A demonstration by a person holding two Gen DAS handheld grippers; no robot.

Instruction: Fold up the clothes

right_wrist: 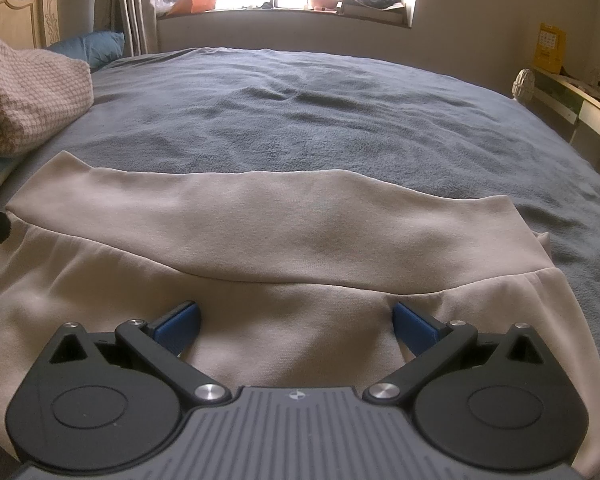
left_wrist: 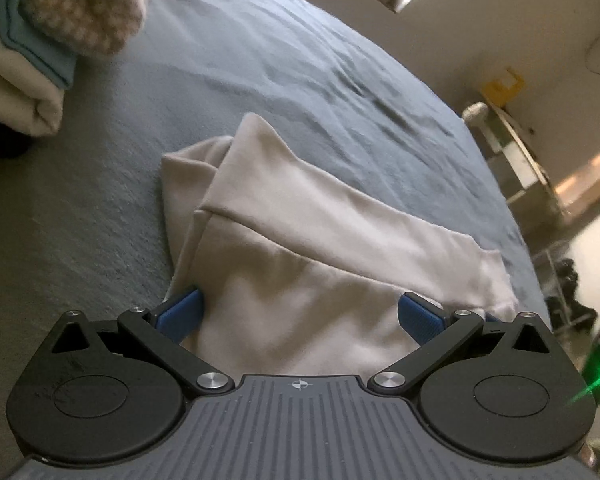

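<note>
Garment: beige sweatshirt (right_wrist: 260, 224) flat on the blue bed (right_wrist: 300, 120), ribbed band farthest away, long axis crosswise.
Right gripper (right_wrist: 296, 322): jaws wide apart, empty, over the middle.
Left gripper (left_wrist: 300, 314): jaws likewise spread, empty, at the garment's left end.
Beyond: folded pile (right_wrist: 24, 100), left.

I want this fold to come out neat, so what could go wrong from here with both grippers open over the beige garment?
The left gripper sits near the beige garment's bunched left edge, so closing may grab uneven layers. The right gripper spans flat cloth and might pinch only the top layer.
</note>
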